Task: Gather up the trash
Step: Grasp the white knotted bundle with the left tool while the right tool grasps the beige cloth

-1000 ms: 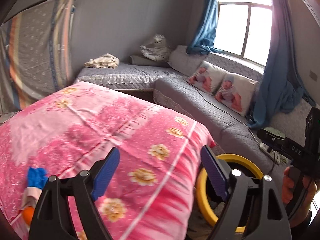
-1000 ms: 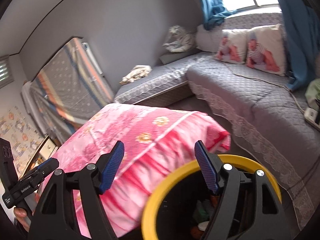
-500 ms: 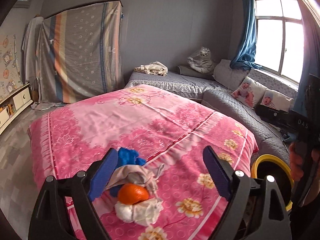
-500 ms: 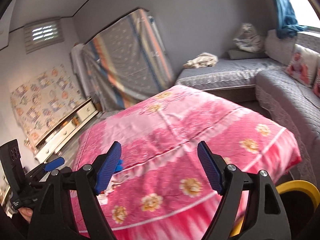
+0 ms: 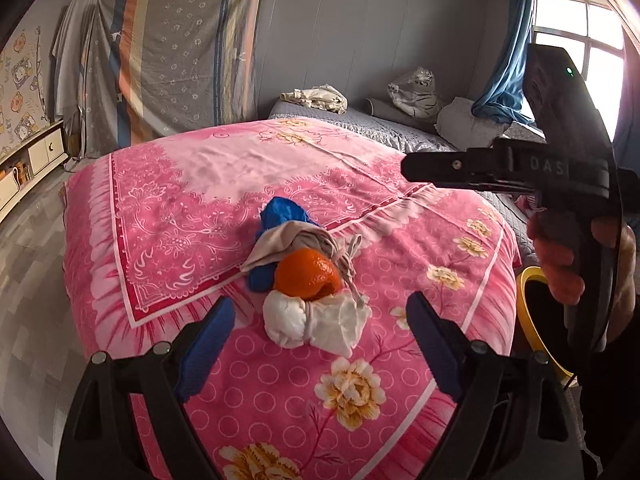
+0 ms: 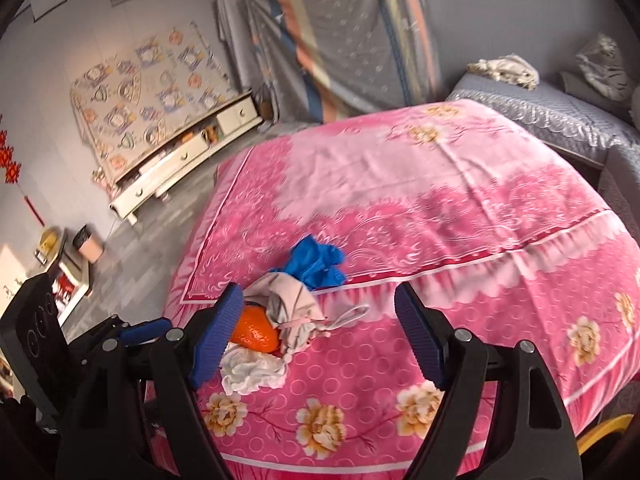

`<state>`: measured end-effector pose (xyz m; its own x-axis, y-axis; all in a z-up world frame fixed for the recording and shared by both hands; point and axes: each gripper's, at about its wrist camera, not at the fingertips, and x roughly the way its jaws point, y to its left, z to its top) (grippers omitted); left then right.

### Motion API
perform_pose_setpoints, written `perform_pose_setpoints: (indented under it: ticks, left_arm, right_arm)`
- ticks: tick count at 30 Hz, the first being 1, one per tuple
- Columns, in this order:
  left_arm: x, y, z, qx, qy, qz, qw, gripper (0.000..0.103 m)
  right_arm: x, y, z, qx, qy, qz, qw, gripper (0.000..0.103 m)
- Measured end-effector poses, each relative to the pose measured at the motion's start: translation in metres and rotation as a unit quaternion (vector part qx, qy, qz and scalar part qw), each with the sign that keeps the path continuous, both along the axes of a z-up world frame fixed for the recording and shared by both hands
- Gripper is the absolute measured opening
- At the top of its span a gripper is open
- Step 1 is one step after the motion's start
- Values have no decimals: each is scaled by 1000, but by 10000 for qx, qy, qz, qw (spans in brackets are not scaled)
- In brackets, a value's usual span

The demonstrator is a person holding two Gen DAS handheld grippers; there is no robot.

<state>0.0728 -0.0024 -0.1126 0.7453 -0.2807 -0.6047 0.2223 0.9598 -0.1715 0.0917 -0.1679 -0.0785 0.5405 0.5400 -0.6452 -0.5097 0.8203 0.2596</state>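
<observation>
Currently, a small heap of trash sits near the front edge of a bed covered with a pink floral blanket: a white crumpled tissue, an orange peel, a beige rag and a blue glove, all touching. The left tongs hover just in front of the heap, jaws wide apart and empty. The right tongs are also apart and empty, with the peel beside the left jaw. A yellow-rimmed bin stands at the bed's right side. Likely risks: the pieces are loose, so closing on one may scatter the others, the peel may roll away, or a jaw may pinch the soft blanket with the trash
</observation>
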Motion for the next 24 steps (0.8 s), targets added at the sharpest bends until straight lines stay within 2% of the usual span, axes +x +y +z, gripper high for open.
perform_pose_setpoints:
  ticks: [2,5,14,20,22,24]
  left_arm:
    - [5,1,-7,-47,98,24,9999,84]
    - [11,2,-13,-131,205,55,9997,84]
    - [23,5,-26,-263,440,117,9986,81]
    - [34,2,-32,-243,613,6,9978,71]
    - [38,0,-37,-228,718,-30,9972,62]
    - [42,0,-41,-229,801,-15,9965,60]
  right_arm:
    - [9,11,-6,-103,203,206,9995,73]
    - [19,23,-19,-175,495,415,9978,65]
    - [37,51,-45,-654,842,720,9917,50]
    - [53,61,-59,-817,1058,821,9876,41]
    - [58,64,-63,-852,1142,875,9859,38]
    - [60,66,-65,-855,1177,979,9845,33]
